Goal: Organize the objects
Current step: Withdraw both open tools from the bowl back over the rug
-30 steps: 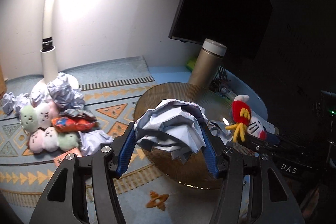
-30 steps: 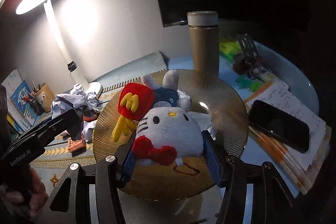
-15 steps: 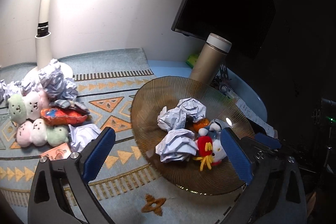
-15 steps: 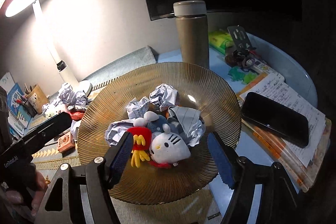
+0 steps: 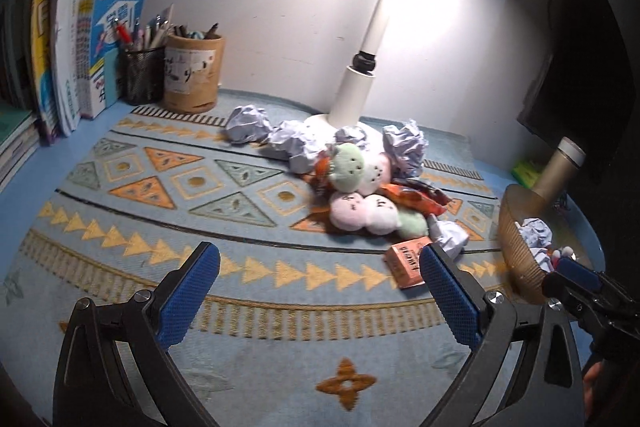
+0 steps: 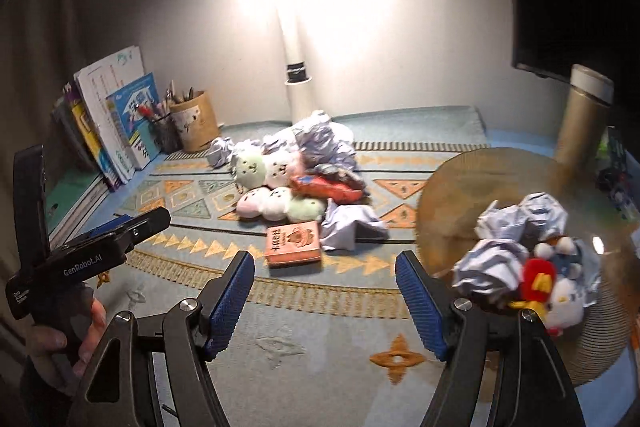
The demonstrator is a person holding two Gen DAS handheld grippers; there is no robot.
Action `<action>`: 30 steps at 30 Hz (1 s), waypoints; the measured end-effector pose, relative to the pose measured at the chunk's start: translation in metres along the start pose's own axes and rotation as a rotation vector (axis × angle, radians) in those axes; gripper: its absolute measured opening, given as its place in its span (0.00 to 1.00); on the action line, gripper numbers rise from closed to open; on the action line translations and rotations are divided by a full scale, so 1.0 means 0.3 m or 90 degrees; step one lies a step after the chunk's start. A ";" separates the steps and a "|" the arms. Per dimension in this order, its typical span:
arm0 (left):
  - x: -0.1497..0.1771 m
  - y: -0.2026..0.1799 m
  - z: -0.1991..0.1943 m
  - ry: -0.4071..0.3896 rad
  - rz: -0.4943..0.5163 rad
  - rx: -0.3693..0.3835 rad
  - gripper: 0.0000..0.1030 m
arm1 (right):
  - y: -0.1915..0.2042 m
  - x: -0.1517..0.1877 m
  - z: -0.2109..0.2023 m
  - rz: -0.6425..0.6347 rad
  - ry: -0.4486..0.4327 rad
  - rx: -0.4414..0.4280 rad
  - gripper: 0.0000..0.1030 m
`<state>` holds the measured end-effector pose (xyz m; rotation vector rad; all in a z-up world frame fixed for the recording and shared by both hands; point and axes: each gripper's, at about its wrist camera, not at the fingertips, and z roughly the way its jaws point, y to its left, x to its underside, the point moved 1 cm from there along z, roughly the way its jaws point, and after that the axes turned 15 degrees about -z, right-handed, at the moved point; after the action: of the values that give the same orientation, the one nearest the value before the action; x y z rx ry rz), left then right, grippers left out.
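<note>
A brown ribbed bowl (image 6: 456,203) at the right holds crumpled paper balls (image 6: 520,219) and a white cat plush with a red fries toy (image 6: 556,291); it also shows in the left wrist view (image 5: 516,255). A pile near the lamp base has pastel round plushes (image 5: 360,199), crumpled papers (image 5: 296,143), a red wrapper (image 5: 416,197) and an orange box (image 5: 404,263). My left gripper (image 5: 320,295) is open and empty above the mat, short of the pile. My right gripper (image 6: 324,303) is open and empty, left of the bowl.
A white desk lamp (image 5: 360,79) stands behind the pile. Pen cups (image 5: 192,75) and upright books (image 5: 80,47) line the far left. A tan thermos (image 6: 584,119) stands behind the bowl, with a dark monitor (image 5: 576,67) at right. A patterned mat (image 5: 180,187) covers the desk.
Both grippers opened, dropping the crumpled paper and the cat plush into the bowl, then swung left away from the bowl toward the pile by the lamp.
</note>
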<state>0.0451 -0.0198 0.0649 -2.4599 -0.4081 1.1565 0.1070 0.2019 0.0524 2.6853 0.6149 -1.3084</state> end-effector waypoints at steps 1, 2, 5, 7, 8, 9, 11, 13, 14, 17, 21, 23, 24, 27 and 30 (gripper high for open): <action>0.006 0.029 0.008 -0.005 -0.011 -0.001 0.97 | 0.021 0.010 0.035 -0.009 0.006 0.000 0.69; 0.017 0.060 0.016 -0.008 -0.019 0.001 0.97 | 0.039 0.022 0.067 -0.016 0.012 0.003 0.69; 0.026 0.097 0.038 0.017 -0.041 0.016 0.97 | 0.069 0.060 0.147 -0.034 0.040 0.022 0.69; 0.023 0.102 0.033 0.006 -0.043 0.030 0.97 | 0.076 0.057 0.161 -0.045 0.049 0.047 0.69; 0.024 0.103 0.044 0.017 -0.044 0.032 0.97 | 0.076 0.057 0.160 -0.046 0.044 0.054 0.70; 0.025 0.104 0.056 0.031 -0.048 0.032 0.97 | 0.077 0.055 0.163 -0.048 0.046 0.061 0.70; 0.025 0.103 0.065 0.039 -0.050 0.031 0.97 | 0.081 0.055 0.169 -0.055 0.055 0.085 0.70; 0.027 0.106 0.059 0.038 -0.052 0.038 0.97 | 0.094 0.054 0.172 -0.069 0.059 0.100 0.71; 0.027 0.108 0.057 0.038 -0.054 0.040 0.97 | 0.102 0.053 0.172 -0.077 0.061 0.102 0.71; 0.026 0.114 0.061 0.042 -0.062 0.038 0.97 | 0.119 0.056 0.176 -0.093 0.065 0.114 0.71; 0.023 0.123 0.074 0.057 -0.075 0.040 0.97 | 0.117 0.063 0.182 -0.088 0.076 0.107 0.71; 0.022 0.125 0.076 0.060 -0.077 0.042 0.97 | 0.107 0.064 0.184 -0.079 0.080 0.109 0.71; 0.023 0.125 0.077 0.061 -0.077 0.042 0.97 | 0.104 0.064 0.186 -0.075 0.083 0.110 0.71; 0.024 0.124 0.078 0.062 -0.078 0.041 0.97 | 0.099 0.066 0.185 -0.069 0.085 0.111 0.71; 0.024 0.127 0.079 0.062 -0.081 0.041 0.97 | 0.102 0.067 0.185 -0.071 0.087 0.119 0.71</action>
<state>0.0347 -0.0452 0.0285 -2.3858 -0.4829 0.9786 0.0893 0.1661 -0.0008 2.9508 0.6998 -1.2739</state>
